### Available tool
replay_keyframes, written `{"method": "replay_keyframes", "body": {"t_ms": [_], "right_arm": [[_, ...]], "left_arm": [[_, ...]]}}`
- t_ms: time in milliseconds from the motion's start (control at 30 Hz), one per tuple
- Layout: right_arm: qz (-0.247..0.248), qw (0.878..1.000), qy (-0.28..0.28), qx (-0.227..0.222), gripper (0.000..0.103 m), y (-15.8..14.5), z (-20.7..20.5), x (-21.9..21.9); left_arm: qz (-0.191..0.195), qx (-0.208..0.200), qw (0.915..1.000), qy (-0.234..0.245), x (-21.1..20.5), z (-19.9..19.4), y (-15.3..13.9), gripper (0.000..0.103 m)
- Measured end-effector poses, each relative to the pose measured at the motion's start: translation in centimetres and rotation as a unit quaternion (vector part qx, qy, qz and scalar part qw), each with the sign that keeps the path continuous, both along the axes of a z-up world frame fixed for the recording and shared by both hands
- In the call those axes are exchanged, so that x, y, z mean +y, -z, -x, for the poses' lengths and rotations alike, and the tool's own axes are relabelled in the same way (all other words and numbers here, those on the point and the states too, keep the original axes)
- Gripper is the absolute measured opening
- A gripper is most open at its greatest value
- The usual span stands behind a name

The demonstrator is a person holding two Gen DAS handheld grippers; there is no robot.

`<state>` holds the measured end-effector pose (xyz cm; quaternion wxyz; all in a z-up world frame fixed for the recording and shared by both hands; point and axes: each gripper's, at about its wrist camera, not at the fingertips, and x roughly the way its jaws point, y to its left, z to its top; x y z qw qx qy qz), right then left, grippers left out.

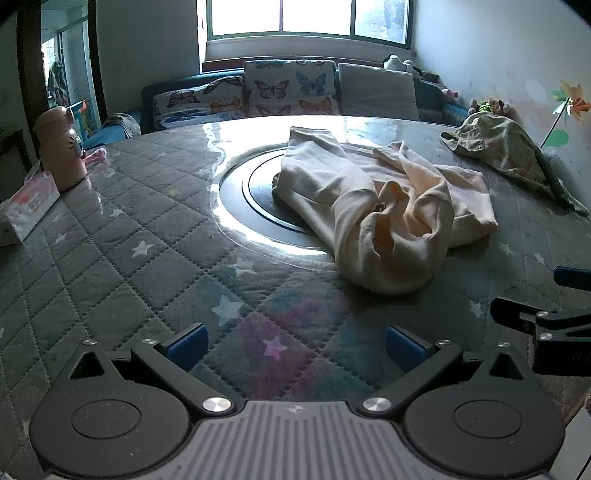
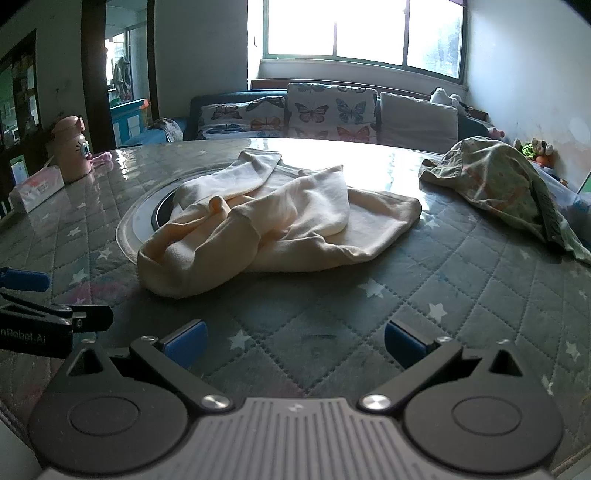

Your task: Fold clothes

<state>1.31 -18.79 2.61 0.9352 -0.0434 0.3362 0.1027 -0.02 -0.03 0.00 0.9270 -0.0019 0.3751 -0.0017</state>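
Quilted star-print table (image 1: 140, 236) under window (image 1: 306, 16), crumpled cream garment (image 1: 384, 206) beyond both claws (image 1: 295, 345) (image 2: 295, 343), jaws apart.

A pink bottle (image 1: 61, 147) stands beside a tissue pack (image 1: 26, 210) on the quilted table cover (image 1: 147, 240). Butterfly cushions (image 1: 288, 88) line the sofa under the window (image 1: 306, 18)

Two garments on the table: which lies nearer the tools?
The cream garment, crumpled mid-table over the round inset; the green patterned one sits farther off by the wall.
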Motion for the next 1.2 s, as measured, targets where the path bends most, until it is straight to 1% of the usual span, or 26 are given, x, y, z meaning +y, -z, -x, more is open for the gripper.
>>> {"method": "replay_keyframes", "body": {"t_ms": [400,1200], "right_arm": [[0.002,1.0,-0.009,0.003,0.103,0.0,0.5,0.5],[0.003,1.0,-0.012,0.016,0.103,0.5,0.3,0.4]], "left_arm": [[0.003,0.009,0.9999,0.012,-0.4,0.3,0.0,0.103],[-0.008,0.018,0.9997,0.016,-1.1,-0.1,0.2,0.103]]}}
